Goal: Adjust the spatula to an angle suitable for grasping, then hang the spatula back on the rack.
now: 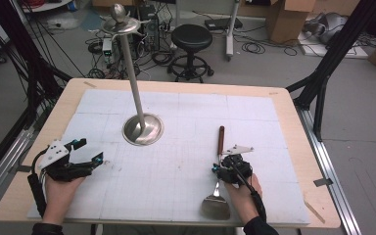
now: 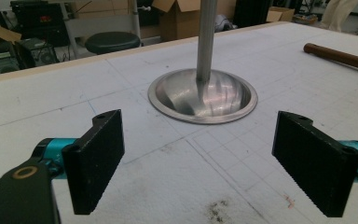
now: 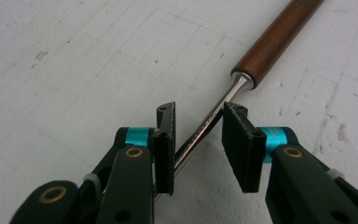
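— Where is the thing I'm working on, and how does it lie?

— I have the metal spatula with the dark brown wooden handle (image 1: 219, 166) lying flat on the white gridded worktop (image 1: 186, 181), on my right half. Its long axis runs nearly straight away from me: the wooden handle points to the far edge, the flat steel blade (image 1: 215, 206) points back at me, close to the near edge.

— And my right claw?

— My right claw (image 1: 218, 170) sits over the thin steel shank, between blade and handle. In the right gripper view the shank (image 3: 209, 122) runs slantwise up through the gap toward the handle (image 3: 279, 39). It lies against the inner face of one black pad (image 3: 166, 149); the other pad stands a little off it, so the jaws straddle the shank with no clamp on it.

— The left one?

— My left claw (image 1: 89, 152) rests at the left edge of the worktop, well apart from the spatula, its jaws spread wide with nothing between them. In the left gripper view it looks toward the round polished-steel base (image 2: 203, 95) of the upright metal stand (image 1: 136, 93), which stands near the worktop's middle. The spatula's handle end (image 2: 338, 56) shows far off at that view's upper right.
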`<state>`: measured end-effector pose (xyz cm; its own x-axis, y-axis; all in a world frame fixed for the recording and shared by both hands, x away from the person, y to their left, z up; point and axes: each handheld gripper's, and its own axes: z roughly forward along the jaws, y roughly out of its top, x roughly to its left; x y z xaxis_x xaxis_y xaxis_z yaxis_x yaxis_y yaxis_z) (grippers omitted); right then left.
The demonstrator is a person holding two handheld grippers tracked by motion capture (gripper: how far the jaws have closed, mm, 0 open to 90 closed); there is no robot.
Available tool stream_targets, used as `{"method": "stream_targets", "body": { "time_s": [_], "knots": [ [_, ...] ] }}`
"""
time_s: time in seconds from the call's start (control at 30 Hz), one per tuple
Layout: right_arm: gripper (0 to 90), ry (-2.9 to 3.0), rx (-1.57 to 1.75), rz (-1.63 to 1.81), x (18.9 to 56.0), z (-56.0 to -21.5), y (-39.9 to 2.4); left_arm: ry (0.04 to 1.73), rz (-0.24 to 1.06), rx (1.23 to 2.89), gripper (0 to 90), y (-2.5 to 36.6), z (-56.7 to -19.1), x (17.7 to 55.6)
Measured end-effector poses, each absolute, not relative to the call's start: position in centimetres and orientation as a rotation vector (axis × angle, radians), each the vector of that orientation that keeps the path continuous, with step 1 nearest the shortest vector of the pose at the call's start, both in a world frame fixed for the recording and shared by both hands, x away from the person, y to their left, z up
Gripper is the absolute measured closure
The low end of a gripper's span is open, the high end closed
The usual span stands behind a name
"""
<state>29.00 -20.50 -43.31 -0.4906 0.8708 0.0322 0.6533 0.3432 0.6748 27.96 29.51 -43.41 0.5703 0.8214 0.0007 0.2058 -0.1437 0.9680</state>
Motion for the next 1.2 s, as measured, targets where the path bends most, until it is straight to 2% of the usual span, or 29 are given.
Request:
{"method": "stream_targets", "body": {
  "time_s": [0.3,0.37,0.5,1.2],
  "knots": [
    [51.9,2.250,1.403,0.934,28.6,-43.9,-20.4,0.870,0.671,1.663,17.4,29.6,-43.4,28.0],
    [52.6,2.248,1.405,0.927,28.5,-43.9,-20.4,0.870,0.673,1.661,17.4,29.6,-43.4,28.0],
    [60.3,2.251,1.409,0.926,28.5,-43.9,-20.5,0.869,0.670,1.660,17.4,29.5,-43.4,28.0],
    [74.1,2.344,1.344,0.903,29.8,-43.1,-18.6,0.863,0.674,1.665,17.5,29.4,-43.4,28.0]
  ]
}}
